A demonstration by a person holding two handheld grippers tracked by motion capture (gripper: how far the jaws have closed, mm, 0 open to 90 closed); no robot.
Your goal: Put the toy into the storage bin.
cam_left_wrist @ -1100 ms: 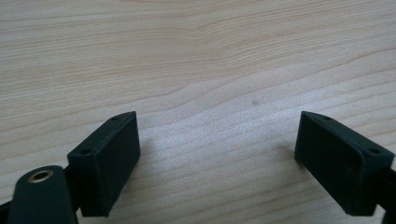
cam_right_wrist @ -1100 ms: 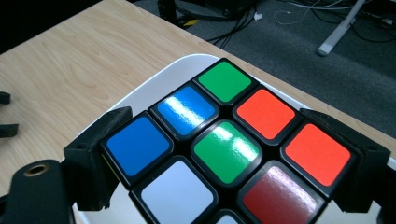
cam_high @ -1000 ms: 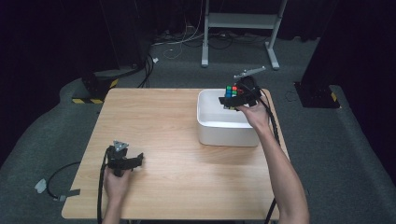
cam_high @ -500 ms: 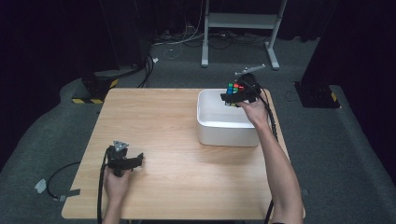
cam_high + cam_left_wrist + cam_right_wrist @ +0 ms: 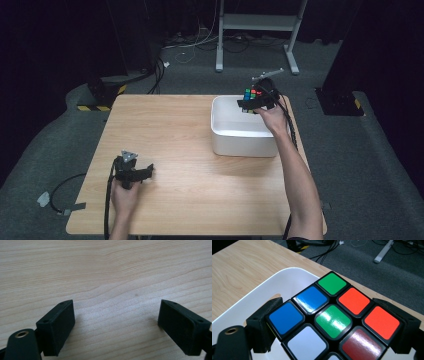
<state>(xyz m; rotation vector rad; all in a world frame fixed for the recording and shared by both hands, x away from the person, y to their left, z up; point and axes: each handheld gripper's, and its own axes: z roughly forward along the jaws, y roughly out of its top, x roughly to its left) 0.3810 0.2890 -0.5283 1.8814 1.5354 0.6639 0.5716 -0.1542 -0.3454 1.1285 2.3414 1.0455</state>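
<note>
High view: cube held above bin's far rim.

Your high view looks down on the whole table; your left gripper view skims its wood; your right one overlooks the bin's far-right corner.

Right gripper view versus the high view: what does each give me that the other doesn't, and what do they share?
Right gripper view alone: the individual stickers on the puzzle cube, blue, green, orange, white and dark red, pinched between its two black jaws. High view alone: the left gripper open over the wooden table, and both forearms. Both: the cube held by the right gripper above the white bin, its rim below.
</note>
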